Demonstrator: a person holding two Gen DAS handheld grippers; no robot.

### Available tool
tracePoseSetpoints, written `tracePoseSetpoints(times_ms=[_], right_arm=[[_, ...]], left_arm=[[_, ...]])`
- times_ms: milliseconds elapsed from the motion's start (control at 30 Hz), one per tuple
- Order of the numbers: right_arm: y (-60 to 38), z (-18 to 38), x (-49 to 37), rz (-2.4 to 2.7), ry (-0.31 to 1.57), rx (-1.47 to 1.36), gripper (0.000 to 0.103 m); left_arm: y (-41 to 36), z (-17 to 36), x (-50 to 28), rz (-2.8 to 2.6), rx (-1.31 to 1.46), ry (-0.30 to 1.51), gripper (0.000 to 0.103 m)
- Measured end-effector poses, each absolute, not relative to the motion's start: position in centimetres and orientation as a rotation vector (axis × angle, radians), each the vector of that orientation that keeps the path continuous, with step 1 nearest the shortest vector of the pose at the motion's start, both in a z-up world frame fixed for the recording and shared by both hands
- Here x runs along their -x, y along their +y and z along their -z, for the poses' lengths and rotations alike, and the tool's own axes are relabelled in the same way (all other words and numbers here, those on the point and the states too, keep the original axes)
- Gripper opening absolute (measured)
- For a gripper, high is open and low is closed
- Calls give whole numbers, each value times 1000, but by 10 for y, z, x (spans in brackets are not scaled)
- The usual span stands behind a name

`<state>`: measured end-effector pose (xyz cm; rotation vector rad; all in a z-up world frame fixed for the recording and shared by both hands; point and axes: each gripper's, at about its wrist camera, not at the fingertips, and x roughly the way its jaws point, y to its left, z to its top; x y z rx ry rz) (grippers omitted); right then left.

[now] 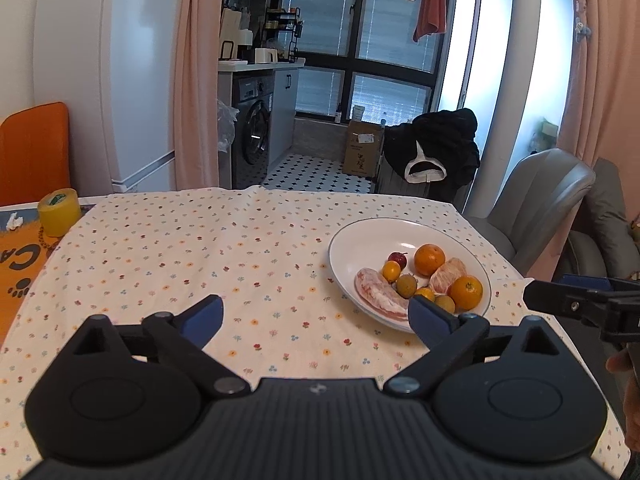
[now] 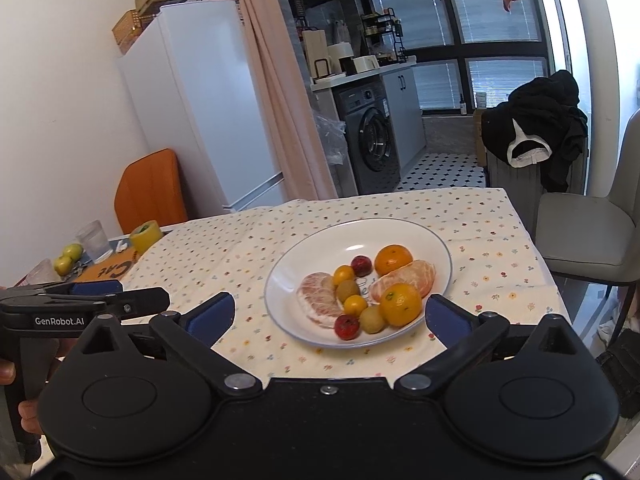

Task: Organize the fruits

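The left gripper [image 1: 316, 316] hovered over the floral tablecloth [image 1: 208, 248] with its blue-padded jaws spread wide and nothing between them. Just beyond its right finger sat a white plate [image 1: 360, 236] holding 2 oranges [image 1: 429, 259], peeled citrus segments [image 1: 380, 290] and several small fruits. A yellow tape roll [image 1: 59, 211] stood at the table's far left.

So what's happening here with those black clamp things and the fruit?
A person holds a two-finger gripper in each hand to sort fruit. Both the left gripper and the right gripper are open and hold nothing. All the fruit, including oranges, peeled citrus pieces and small red fruits, sits in the white plate on the flowered tablecloth. Nothing is being gripped at this moment.
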<state>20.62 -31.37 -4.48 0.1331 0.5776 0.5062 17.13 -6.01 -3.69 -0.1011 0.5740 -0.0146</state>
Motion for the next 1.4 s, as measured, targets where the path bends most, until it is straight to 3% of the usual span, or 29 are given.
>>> tracePoseSetpoints(times_ms=[1400], right_arm=[[-293, -1, -109, -666, 522, -67, 103]], left_arm=[[-24, 0, -29, -130, 112, 525, 99]])
